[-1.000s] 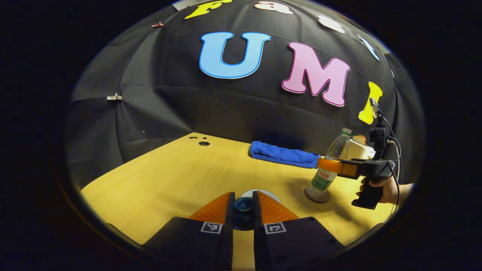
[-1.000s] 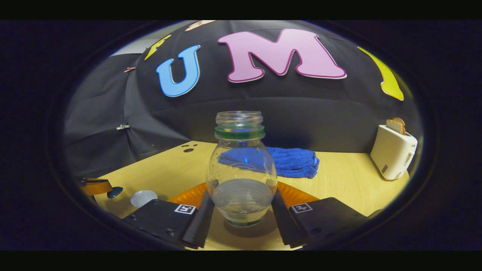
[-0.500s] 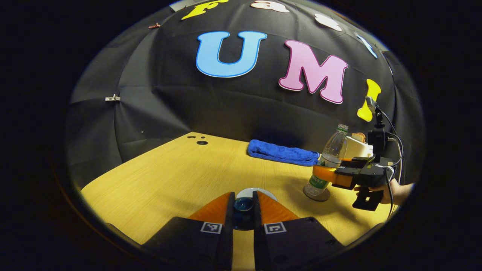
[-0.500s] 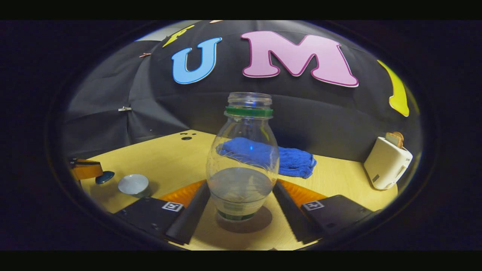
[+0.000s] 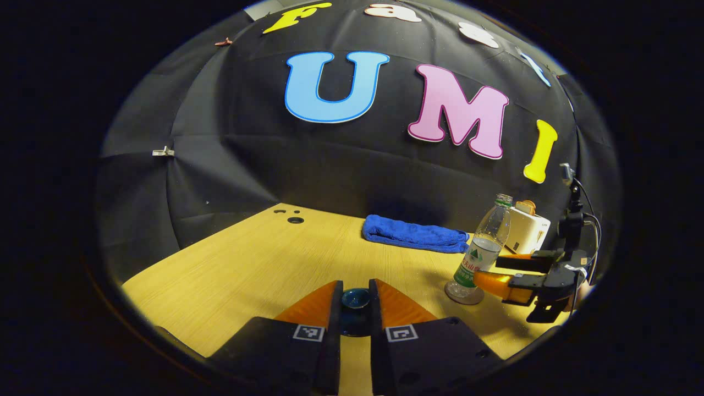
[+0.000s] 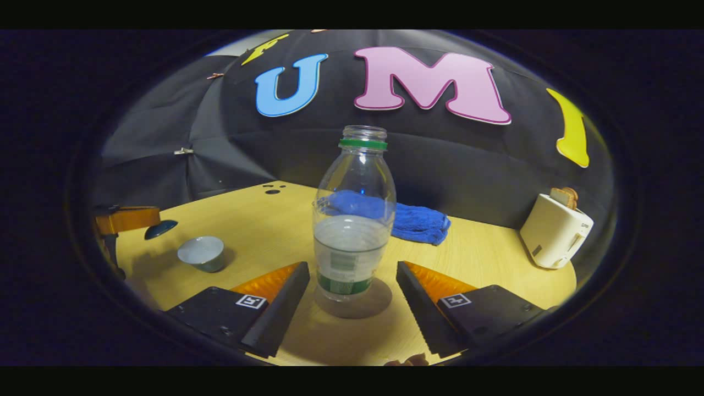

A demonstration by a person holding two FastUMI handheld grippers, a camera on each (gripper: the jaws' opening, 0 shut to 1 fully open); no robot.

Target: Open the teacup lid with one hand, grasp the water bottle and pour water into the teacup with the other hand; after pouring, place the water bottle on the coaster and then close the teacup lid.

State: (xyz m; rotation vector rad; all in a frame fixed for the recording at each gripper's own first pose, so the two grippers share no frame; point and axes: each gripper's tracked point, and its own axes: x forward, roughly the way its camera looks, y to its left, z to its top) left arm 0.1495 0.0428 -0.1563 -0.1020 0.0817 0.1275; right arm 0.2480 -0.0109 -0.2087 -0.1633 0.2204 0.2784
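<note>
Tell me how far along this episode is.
Done: the water bottle stands upright on the coaster, and the right gripper is open, clear of it. In hand: the left gripper holds the teacup lid. Left: closing the open teacup.

Booth dim overall; light from above falls on the counter (image 6: 484, 258), wood bright yellow, cloth wall nearly black. Soft shadow spreads round the water bottle (image 6: 352, 220) base and beside the teacup (image 6: 201, 253). Faint glare on bottle glass. Strong fisheye bend twd edges in both views, counter edge curved. Focus sharp at centre, softer and darker at rim.
</note>
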